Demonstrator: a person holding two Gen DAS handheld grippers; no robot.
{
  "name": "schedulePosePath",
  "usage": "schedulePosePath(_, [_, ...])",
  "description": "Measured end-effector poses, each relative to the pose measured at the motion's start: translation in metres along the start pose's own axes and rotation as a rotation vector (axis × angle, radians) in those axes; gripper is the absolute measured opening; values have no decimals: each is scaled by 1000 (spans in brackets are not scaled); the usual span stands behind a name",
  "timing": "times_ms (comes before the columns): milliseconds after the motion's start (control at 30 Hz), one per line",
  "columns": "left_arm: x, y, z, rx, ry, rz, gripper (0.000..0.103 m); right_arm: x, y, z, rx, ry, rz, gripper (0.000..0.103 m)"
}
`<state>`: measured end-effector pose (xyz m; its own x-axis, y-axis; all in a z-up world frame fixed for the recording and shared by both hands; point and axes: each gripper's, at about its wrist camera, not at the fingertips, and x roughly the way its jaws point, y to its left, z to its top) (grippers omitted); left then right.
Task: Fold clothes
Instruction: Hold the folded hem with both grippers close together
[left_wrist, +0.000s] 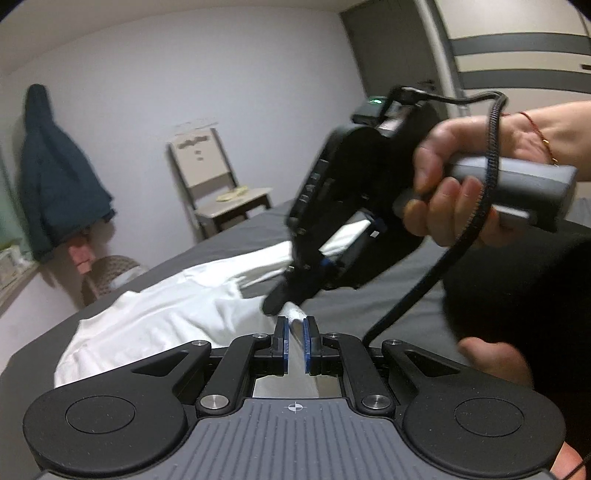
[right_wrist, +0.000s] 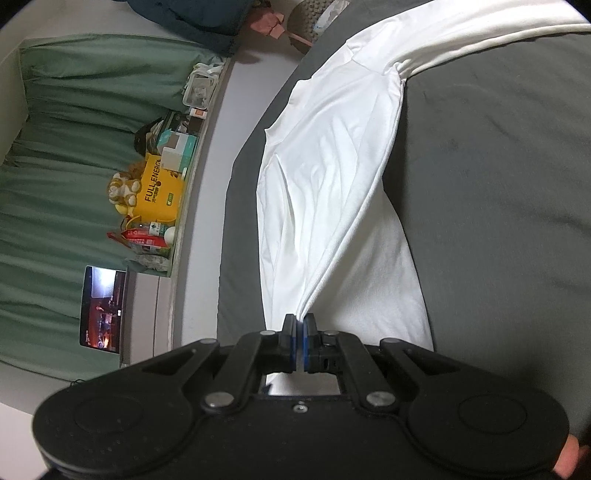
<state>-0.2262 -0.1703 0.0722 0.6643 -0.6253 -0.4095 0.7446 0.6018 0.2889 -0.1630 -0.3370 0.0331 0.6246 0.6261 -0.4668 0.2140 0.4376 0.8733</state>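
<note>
Fabric is pinched at two points close together: left gripper (left_wrist: 294, 345) and right gripper (right_wrist: 299, 341) both clench one bunched edge of the white long-sleeved cotton shirt (right_wrist: 332, 177). Garment lies on the grey bed sheet (right_wrist: 498, 166), long axis running from the jaws toward twelve o'clock, sleeve trailing to one o'clock. Risk: a thin bunched hold may slip under tension, collapsing the fold unevenly.

I see a chair (left_wrist: 221, 184) at the wall past my bed (left_wrist: 369, 302) | dark coat (left_wrist: 55, 173) hangs left of it | basket (left_wrist: 110, 277) below the coat | door (left_wrist: 384, 48) in the corner | green curtain (right_wrist: 74, 147) | yellow box (right_wrist: 160, 192) and plush toy (right_wrist: 123, 192) on the sill | screen (right_wrist: 101, 310) lit
</note>
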Motion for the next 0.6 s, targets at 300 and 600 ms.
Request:
schedulePosePath(300, [-4, -8, -6, -86, 2, 44, 7, 8, 0, -4, 15, 3, 8, 4])
schedulePosePath(600, [-6, -26, -9, -65, -9, 193, 7, 14, 2, -7, 9, 8, -1, 4])
